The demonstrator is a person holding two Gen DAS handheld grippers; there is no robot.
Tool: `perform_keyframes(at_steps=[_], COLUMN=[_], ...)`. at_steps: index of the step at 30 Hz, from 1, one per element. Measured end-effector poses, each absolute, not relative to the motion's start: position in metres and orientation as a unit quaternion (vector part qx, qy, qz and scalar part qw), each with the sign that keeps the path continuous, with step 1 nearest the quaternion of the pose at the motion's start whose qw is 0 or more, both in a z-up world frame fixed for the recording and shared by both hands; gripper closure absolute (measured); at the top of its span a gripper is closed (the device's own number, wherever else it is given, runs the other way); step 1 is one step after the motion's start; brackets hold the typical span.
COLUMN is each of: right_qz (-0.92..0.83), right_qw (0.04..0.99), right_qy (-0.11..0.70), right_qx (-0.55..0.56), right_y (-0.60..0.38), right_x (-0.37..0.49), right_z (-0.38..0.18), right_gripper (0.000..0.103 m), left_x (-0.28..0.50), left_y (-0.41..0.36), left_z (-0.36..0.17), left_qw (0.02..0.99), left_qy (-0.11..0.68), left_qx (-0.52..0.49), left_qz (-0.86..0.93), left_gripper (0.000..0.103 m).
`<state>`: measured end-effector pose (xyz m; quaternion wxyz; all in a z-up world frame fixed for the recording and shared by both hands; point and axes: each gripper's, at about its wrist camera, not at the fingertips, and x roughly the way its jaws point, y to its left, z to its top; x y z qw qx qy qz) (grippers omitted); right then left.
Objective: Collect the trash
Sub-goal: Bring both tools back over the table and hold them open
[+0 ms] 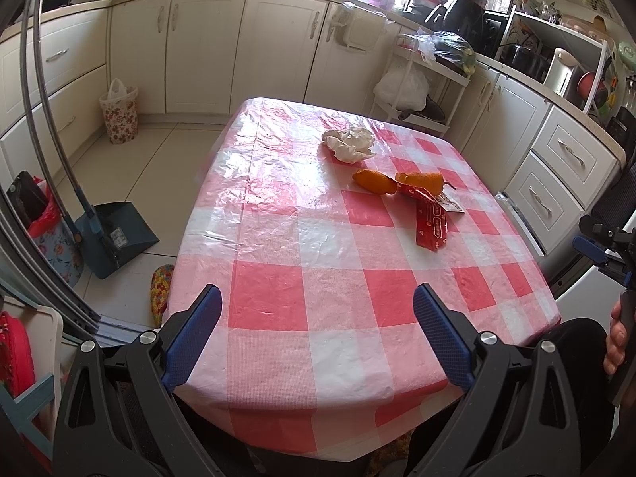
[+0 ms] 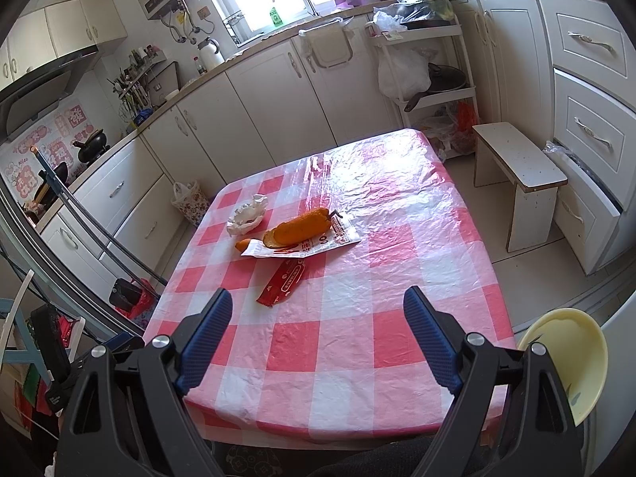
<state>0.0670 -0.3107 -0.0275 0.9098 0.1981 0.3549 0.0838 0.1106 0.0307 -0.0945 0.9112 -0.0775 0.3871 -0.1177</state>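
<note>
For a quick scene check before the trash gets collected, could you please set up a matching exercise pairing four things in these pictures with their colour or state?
Things:
1. crumpled tissue
2. orange peel
3. torn wrapper strip
4. right gripper

Descriptions:
A. red, lying flat on the tablecloth
B. open, fingers apart with nothing between them
C. white, bunched up at the far side of the trash
D. orange, resting on a printed paper

Pairs: 1-C, 2-D, 3-A, 4-B
</note>
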Motion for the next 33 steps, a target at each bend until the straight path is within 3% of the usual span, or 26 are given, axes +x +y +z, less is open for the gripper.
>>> perform_keyframes(at_steps=[33], right_qz=[0.074], right_qw=[0.91], right_qy=[0.36], right_qx=[0.193], right_y=[-0.3146], right_x=[0.0666], right_z=[-0.0245], right_gripper=[0.019], left_x=[0.11], left_y=[0.0307], left_z=[-0.0944], left_qw=[0.911], left_qy=[0.389], left_qx=[-0.073], left_qz=[-0.114], left_gripper=[0.01])
